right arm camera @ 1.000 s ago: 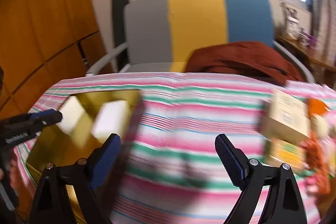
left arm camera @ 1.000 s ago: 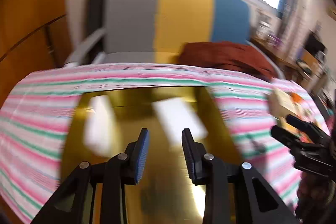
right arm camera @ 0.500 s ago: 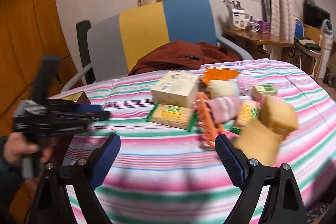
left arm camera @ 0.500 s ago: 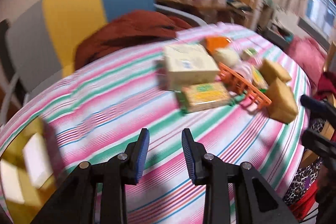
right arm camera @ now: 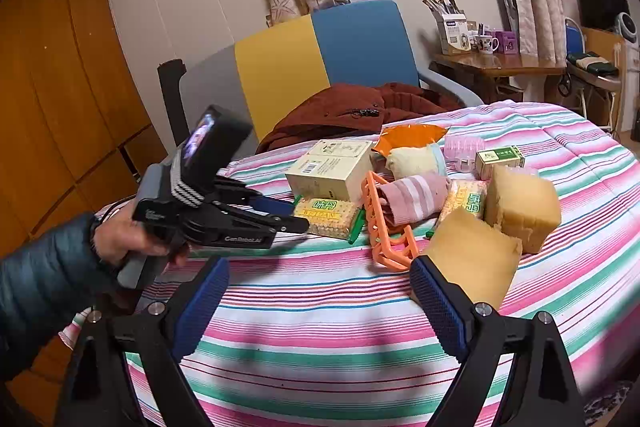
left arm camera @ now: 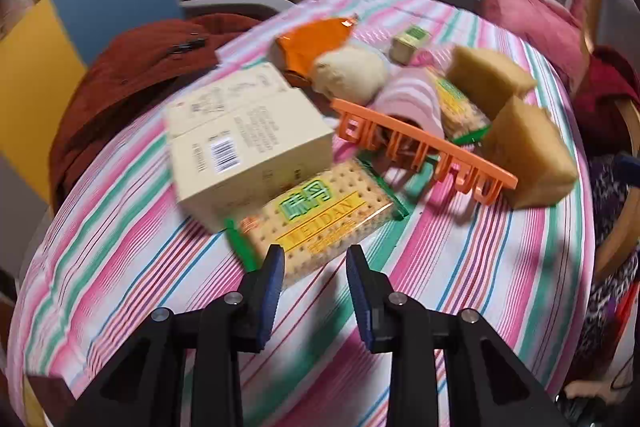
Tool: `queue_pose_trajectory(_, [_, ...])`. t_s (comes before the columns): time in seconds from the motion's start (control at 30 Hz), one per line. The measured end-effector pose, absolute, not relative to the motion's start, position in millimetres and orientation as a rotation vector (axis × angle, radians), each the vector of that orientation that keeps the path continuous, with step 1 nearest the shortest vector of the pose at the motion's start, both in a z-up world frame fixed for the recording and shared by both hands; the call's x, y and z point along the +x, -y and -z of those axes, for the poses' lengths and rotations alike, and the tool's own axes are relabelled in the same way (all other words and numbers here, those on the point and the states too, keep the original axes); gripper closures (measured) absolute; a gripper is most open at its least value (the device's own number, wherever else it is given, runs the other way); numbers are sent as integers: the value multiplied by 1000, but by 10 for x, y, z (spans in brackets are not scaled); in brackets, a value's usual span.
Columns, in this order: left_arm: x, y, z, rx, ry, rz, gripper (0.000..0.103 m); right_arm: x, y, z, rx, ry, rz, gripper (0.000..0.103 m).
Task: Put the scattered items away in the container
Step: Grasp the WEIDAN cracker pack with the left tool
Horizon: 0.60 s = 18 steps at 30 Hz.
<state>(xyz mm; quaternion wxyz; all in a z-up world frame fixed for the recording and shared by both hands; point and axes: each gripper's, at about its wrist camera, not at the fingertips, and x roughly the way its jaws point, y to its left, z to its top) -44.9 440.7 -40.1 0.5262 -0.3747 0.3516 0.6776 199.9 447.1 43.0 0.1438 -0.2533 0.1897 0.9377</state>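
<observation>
Striped cloth table [right arm camera: 360,307]: items heaped mid-table; left gripper [left arm camera: 315,269] part-open, empty, lined up on cracker pack [left arm camera: 320,215] for pickup; right gripper [right arm camera: 320,301] wide, empty, near front edge; container unseen

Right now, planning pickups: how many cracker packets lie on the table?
2: one cracker packet beside the cream box, another behind the sponge blocks. More may be hidden.

"MEIDAN" on the cracker packet [left arm camera: 320,219]; "GenRobot.AI" on the left gripper [right arm camera: 298,217].
</observation>
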Motion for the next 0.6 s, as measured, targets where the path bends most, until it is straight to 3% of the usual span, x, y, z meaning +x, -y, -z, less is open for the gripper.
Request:
queue_pose_trajectory(0.33, [-559,-4644,408,-828,-900,-1460,69,1972,-4459,-406,-741,-566,-2758,10])
queue_pose_trajectory(0.43, [-593,-4696,414,-817,-928,-1424,64,1930,-4435,-374,-761,-577,-2787,10])
queue_pose_trajectory(0.57, [-585,-4733,431,-796,-994,-1354,44,1897,-4394,-313,-790,-584,-2812,6])
queue_pose_trajectory(0.6, [-583,-4745,460,-790,-1028,-1342,43,1892,-4388,-297,-797,-592,-2823,5])
